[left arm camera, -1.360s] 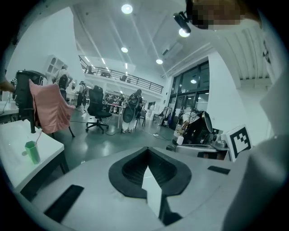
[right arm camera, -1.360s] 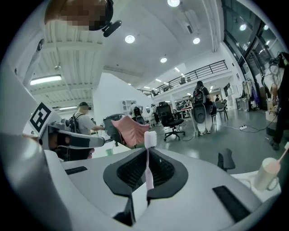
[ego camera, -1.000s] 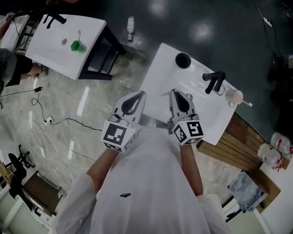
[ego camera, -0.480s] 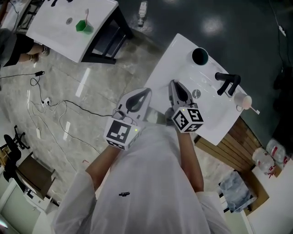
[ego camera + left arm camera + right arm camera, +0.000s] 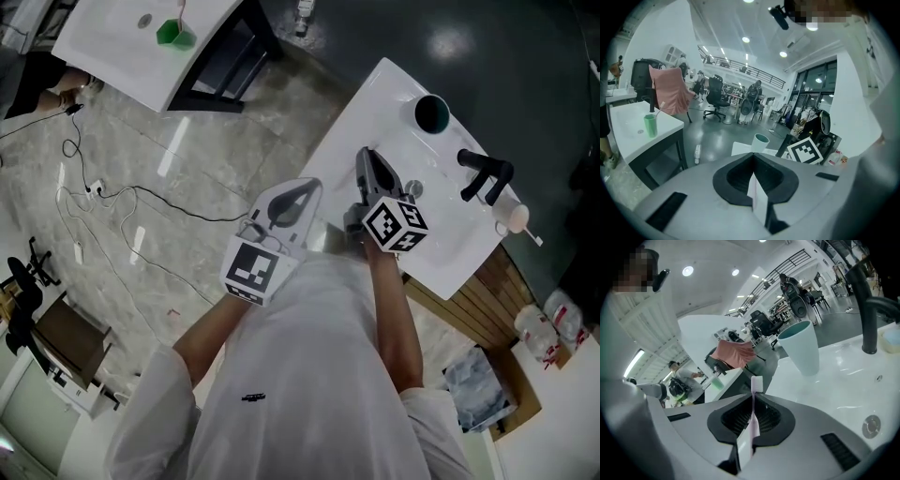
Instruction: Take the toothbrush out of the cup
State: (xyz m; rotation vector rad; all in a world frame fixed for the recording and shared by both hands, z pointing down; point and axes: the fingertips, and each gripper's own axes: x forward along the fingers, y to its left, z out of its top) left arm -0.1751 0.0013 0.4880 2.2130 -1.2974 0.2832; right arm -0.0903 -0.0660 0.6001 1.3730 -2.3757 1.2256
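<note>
**Step in hand: extraction, which I judge complete.** I am pinching the toothbrush [image 5: 755,384] in my right gripper [image 5: 753,397]. The fingers are pressing on its pink handle, and the bristle head is standing clear above their tips. The teal cup [image 5: 800,348] is standing upright on the white tabletop [image 5: 843,376], at about 1 o'clock from the fingers and well apart from the brush, with nothing showing above its rim. My left gripper [image 5: 753,164] is hovering beside the tabletop's edge, at 9 o'clock from the right one, with its fingers pressed together on nothing.

**Next move, as I judge it:** carrying the brush aside and laying it on bare tabletop. The grip needs to be firm, since the thin handle could pivot between the fingers. The black faucet [image 5: 867,310] at 3 o'clock needs clearance.
</note>
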